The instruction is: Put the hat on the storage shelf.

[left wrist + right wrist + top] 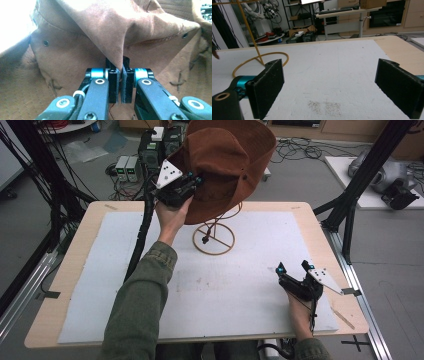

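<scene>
Overhead, our left hand-held gripper (192, 182) pinches the brown hat (227, 165) brim above its wire stand (214, 240), seating seemingly unfinished, while our right hand-held gripper (295, 267) rests spread on the surface (80, 245).

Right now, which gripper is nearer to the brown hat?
Left. The left gripper is shut on the hat brim above the stand. The right gripper rests open on the table, far away.

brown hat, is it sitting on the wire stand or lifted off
Lifted off: the brown suede brimmed hat hangs tilted above the tan wire hat stand, its brim pinched in the shut left tool.
</scene>
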A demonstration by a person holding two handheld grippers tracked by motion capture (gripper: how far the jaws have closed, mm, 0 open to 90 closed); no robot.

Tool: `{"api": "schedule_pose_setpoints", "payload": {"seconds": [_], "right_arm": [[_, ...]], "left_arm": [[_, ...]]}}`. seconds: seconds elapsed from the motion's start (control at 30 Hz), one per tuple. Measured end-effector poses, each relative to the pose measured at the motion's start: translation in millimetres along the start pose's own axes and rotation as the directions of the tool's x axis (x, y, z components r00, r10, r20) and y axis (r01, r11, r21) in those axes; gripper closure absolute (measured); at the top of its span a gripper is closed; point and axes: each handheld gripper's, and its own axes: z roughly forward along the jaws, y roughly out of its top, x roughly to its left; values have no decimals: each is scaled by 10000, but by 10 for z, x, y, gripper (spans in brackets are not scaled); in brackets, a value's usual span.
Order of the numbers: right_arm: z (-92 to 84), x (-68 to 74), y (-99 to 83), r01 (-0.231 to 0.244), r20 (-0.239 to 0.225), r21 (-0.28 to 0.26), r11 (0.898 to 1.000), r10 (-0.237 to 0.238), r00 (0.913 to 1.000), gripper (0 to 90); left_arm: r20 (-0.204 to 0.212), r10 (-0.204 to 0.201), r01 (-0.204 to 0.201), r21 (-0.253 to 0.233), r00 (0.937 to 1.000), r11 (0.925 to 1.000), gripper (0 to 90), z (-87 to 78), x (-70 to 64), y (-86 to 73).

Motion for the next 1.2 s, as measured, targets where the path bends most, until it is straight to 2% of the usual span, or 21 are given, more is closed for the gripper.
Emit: {"api": "schedule_pose_setpoints", "payload": {"seconds": [0.23, 0.33, 0.63, 0.7, 0.73, 0.77, 1.0, 1.03, 1.07, 1.1, 1.13, 1.2], "right_arm": [[-3, 6, 3, 41, 2, -31, 10000, -41, 10000, 79], [1, 14, 1, 40, -3, -48, 10000, -40, 10000, 79], [6, 20, -4, 56, 7, 25, 10000, -56, 10000, 79], [10, 17, -5, 79, -5, 1, 10000, -79, 10000, 79], [8, 15, -4, 81, -14, 15, 10000, -81, 10000, 79], [8, 15, -4, 81, -14, 15, 10000, -81, 10000, 79], [10, 15, -4, 64, -4, 4, 10000, -64, 10000, 79], [10, 15, -4, 71, -9, 6, 10000, -71, 10000, 79], [7, 15, -3, 95, -15, 14, 10000, -95, 10000, 79], [7, 15, -3, 95, -15, 14, 10000, -95, 10000, 79], [6, 12, -2, 133, 12, -20, 9999, -133, 9999, 79], [8, 9, -1, 142, 15, -39, 9999, -142, 9999, 79]], "left_arm": [[26, 250, -250, 350, 9997, 9991, 866, -25, -32, -93], [19, 307, -308, 683, 9995, 9972, 862, -30, -58, -168], [62, 292, -296, 797, 9996, 9964, 834, -19, -59, -215], [11, 199, -199, 867, 9998, 9960, 813, -18, -45, -223], [28, 98, -100, 840, 9999, 9964, 757, -20, -40, -222], [-6, 91, -90, 816, 10000, 9966, 757, -22, -34, -219], [81, 240, -245, 712, 9997, 9972, 664, -29, -50, -206], [98, 242, -248, 669, 9997, 9975, 640, -28, -52, -204], [94, 218, -223, 623, 9997, 9978, 575, -27, -56, -202], [67, 265, -268, 564, 9996, 9980, 575, -25, -60, -201], [74, 322, -326, 547, 9995, 9980, 522, -25, -61, -199], [-27, 440, -438, 508, 9990, 9978, 491, -33, -67, -188]]}}
